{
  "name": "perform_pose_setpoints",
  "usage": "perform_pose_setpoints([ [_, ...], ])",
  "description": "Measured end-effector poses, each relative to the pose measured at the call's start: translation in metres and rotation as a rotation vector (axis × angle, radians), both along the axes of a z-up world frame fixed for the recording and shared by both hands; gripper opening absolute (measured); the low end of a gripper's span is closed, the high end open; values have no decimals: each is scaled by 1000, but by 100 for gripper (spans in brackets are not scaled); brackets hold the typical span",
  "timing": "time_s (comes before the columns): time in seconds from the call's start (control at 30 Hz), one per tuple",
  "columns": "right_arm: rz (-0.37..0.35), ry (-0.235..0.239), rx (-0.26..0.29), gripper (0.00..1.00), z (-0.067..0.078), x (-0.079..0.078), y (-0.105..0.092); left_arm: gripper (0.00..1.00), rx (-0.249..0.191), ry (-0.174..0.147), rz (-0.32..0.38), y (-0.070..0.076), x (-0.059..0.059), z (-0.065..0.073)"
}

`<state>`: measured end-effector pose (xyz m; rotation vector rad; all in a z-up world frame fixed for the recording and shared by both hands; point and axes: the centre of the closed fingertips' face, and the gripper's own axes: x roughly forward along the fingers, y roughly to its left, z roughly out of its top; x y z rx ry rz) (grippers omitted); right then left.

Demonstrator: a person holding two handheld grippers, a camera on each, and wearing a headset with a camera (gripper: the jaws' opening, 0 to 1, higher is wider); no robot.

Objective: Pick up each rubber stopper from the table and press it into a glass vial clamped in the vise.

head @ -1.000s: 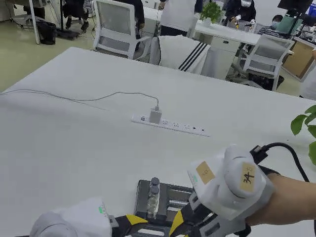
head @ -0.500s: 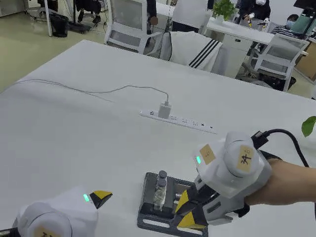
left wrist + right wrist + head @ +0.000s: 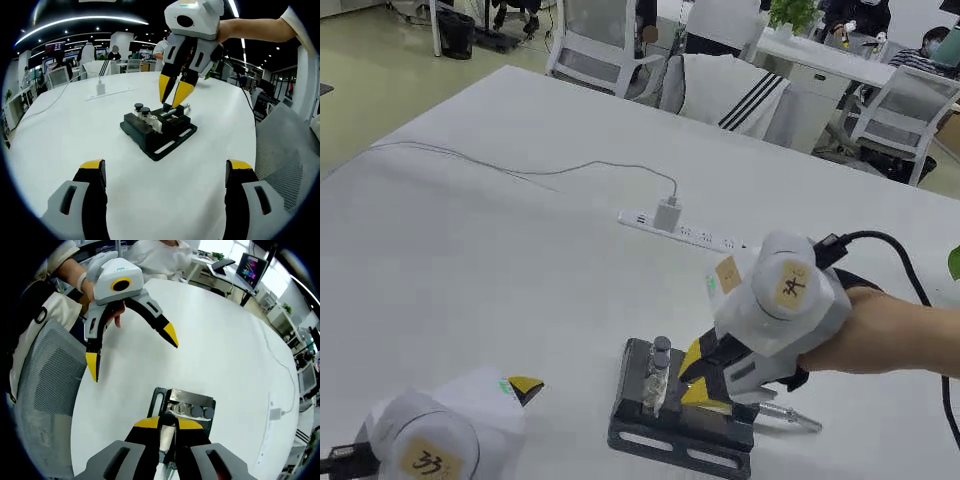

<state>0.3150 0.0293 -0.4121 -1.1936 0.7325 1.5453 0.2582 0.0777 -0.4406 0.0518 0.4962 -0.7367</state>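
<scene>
While stoppered vials (image 3: 657, 377) fill vise (image 3: 665, 441), right hand-held gripper (image 3: 694, 377) pinches screw (image 3: 168, 435); left hand-held gripper (image 3: 166, 165) open, empty.

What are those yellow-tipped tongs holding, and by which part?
The right tongs look closed on the screw handle of the vise, near its body. The left tongs are open, holding nothing.

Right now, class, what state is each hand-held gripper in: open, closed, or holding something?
Left hand-held gripper: open, jaws wide apart, holding nothing.
Right hand-held gripper: closed, apparently on the vise handle.
</scene>
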Motion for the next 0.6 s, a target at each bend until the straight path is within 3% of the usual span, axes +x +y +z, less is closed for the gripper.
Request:
perform_pose_setpoints([
  [0.1, 7, -1, -8, 6, 3, 4, 5, 98, -11, 12, -17, -4, -3, 0],
  [0.37, 35, -22, -56, 6, -4, 11, 10, 97, -2, 6, -29, -3, 1, 3],
  [0.6, 24, -11, -65, 6, -4, 14, 11, 97, 2, 13, -46, -6, -1, 3],
])
